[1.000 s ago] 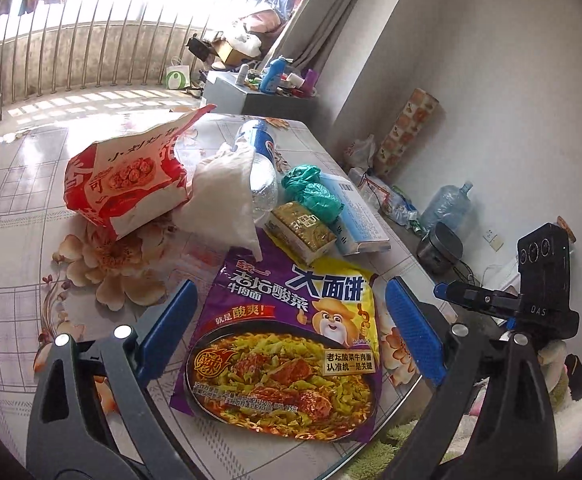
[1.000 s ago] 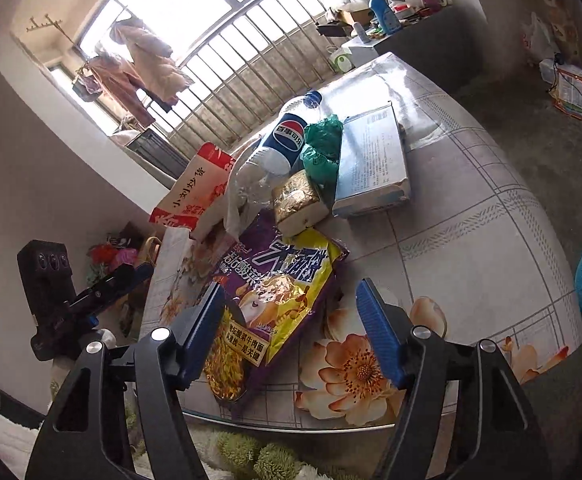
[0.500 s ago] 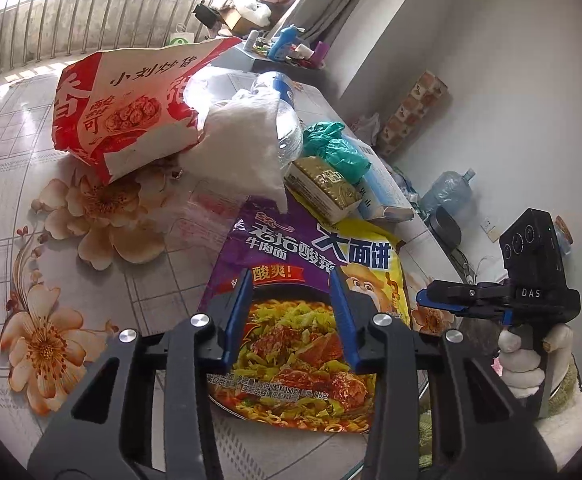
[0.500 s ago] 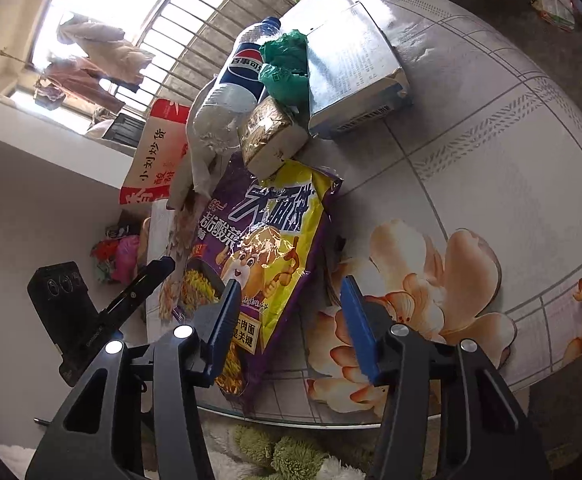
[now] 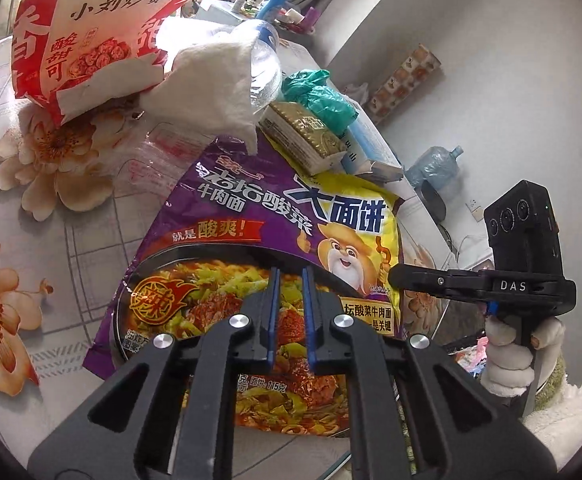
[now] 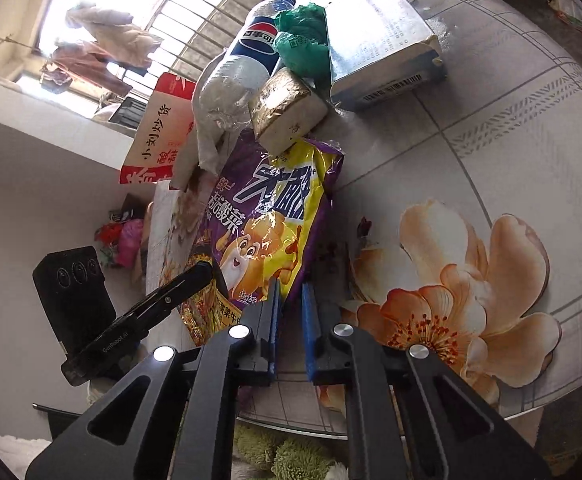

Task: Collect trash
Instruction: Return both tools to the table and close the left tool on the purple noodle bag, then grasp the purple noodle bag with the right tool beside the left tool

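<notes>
Left wrist view: flowered table [image 5: 19, 208] with a trash pile, purple noodle packet [image 5: 251, 216] lying nearest. Both the left gripper [image 5: 289, 276] and right gripper [image 6: 289, 288] just squeezed nearly shut over it; can't tell if either pinches the wrapper.

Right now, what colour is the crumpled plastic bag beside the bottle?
Green bag, clearest in the right wrist view.

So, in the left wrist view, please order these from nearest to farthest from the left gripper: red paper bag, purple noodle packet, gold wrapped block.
From the left gripper:
1. Purple noodle packet, directly beneath its fingers.
2. Gold wrapped block, beyond, slightly right.
3. Red paper bag, far upper left.
</notes>
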Demonstrator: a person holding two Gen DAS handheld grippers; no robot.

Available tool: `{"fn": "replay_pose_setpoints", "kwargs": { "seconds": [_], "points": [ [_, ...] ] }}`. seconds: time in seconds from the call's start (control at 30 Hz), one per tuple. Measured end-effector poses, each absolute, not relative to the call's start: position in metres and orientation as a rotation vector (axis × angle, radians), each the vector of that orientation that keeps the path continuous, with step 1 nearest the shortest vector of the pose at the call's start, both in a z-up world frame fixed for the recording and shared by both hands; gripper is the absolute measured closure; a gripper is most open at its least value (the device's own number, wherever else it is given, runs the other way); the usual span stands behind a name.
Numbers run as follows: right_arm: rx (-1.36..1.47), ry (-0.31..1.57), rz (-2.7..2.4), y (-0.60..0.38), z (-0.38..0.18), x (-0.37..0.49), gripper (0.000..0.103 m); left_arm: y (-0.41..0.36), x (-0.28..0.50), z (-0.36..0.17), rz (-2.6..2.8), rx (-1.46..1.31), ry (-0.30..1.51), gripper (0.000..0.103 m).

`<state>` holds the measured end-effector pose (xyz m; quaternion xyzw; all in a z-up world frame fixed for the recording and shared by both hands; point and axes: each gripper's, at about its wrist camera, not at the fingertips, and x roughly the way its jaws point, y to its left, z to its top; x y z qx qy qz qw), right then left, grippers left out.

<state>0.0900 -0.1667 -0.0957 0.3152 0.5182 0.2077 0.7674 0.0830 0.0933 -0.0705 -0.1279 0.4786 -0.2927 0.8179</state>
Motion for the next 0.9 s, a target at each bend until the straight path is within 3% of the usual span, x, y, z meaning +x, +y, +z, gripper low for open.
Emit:
{"fn": "replay_pose_setpoints", "kwargs": {
  "seconds": [0.43, 0.9],
  "points": [
    [0.571, 1.079, 0.44, -0.199, -0.071, 0.038, 0.098, 0.034, 0.059, -0.071, -0.745, -0.215, 1.099, 0.094],
    [0.612, 0.863, 0.487, -0.227, -0.03, 0.031, 0.098, -0.017, 0.09, -0.087, -0.876, -0.225, 1.132, 0.094]
  ]
}}
